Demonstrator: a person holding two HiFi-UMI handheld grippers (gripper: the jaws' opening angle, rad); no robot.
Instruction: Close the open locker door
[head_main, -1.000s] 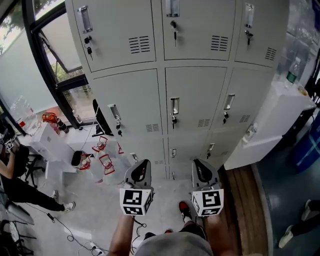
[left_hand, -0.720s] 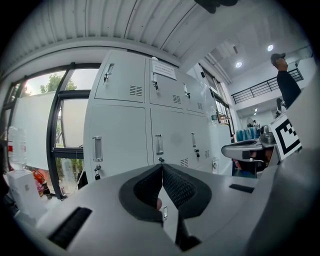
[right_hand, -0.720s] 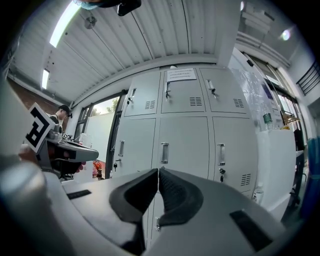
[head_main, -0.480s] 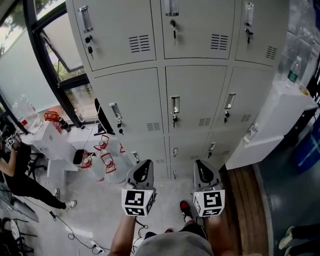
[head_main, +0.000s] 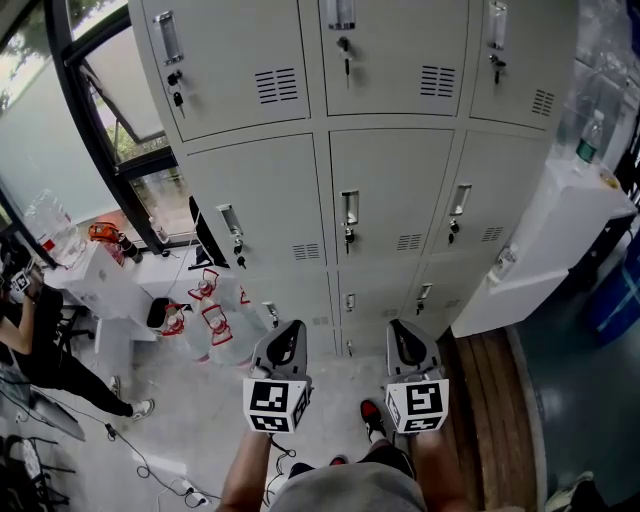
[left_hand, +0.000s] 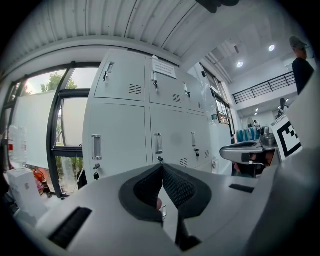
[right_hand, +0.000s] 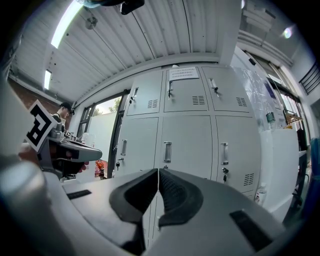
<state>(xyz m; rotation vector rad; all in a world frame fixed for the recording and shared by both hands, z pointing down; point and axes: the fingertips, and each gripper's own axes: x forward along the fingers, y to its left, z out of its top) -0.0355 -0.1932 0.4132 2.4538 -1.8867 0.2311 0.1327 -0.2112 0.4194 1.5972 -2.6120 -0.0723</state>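
The grey lockers (head_main: 385, 200) fill the wall ahead of me, and every door I can see lies flush with its frame. My left gripper (head_main: 289, 327) and right gripper (head_main: 401, 325) hover side by side in front of the bottom row, well short of the doors. Both are shut with nothing between the pads. In the left gripper view the left gripper (left_hand: 161, 167) points at the middle-row doors (left_hand: 117, 140). The right gripper (right_hand: 158, 172) in its own view points at the middle locker's handle (right_hand: 168, 151).
A white cabinet (head_main: 560, 230) with a bottle (head_main: 588, 140) on top stands against the lockers on the right. Water jugs with red handles (head_main: 205, 320) and a white box (head_main: 95, 285) sit at the left under the window (head_main: 100, 130). A person (head_main: 40, 350) sits at the far left. Cables (head_main: 130, 450) trail over the floor.
Both grippers have kept their place and stayed shut. Someone's feet at the lower right have moved almost out of the picture.
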